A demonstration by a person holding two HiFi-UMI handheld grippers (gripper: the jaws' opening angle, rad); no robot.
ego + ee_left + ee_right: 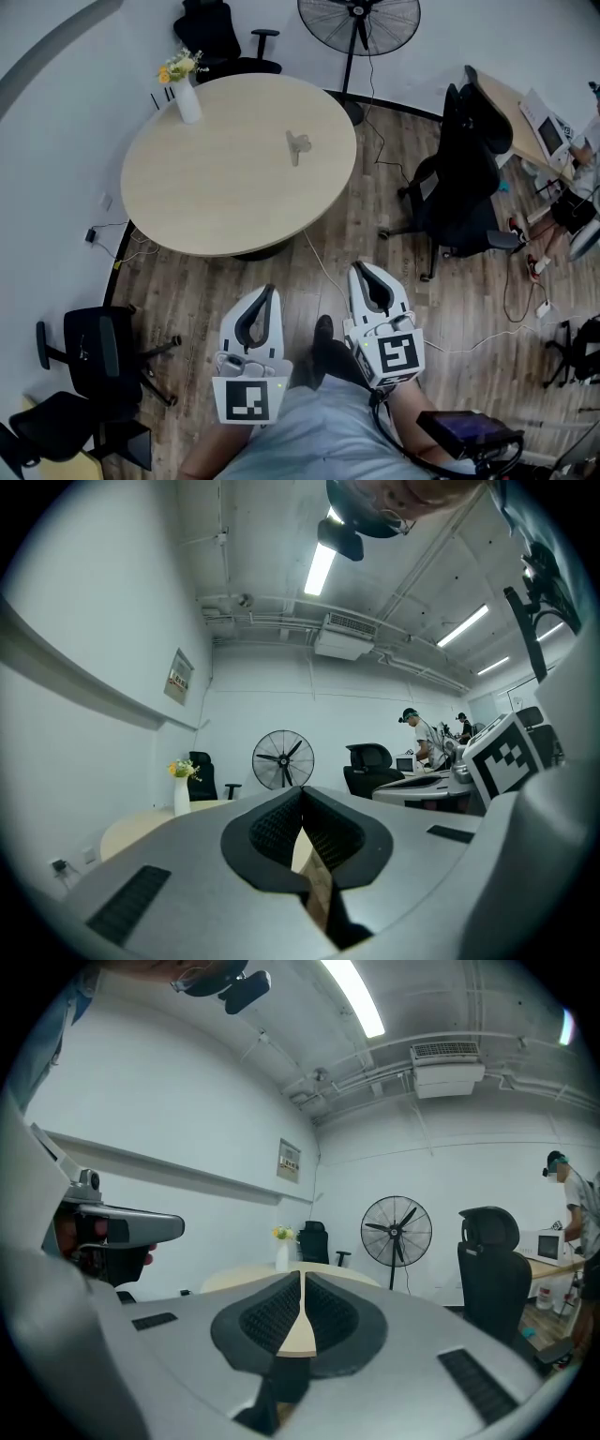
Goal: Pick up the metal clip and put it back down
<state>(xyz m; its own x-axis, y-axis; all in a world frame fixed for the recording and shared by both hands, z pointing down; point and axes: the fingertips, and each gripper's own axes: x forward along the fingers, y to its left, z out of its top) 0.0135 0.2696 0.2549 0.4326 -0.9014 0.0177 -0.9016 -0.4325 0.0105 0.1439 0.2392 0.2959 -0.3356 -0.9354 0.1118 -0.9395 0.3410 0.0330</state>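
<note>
Ahead of your left gripper (270, 289) and right gripper (359, 267): bare floor (187, 281), then round table (225, 187) edge | both jaws pressed together, empty | metal clip (298, 145) beyond, on it.

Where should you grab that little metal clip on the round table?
Probably from above, with the right gripper pinching the metal clip across its narrow width. It lies low on the table, nothing close beside it. Its finer shape is too small to make out.

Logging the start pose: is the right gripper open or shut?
Shut and empty: on the right gripper the jaw tips touch, and the metal clip lies on the table.
</note>
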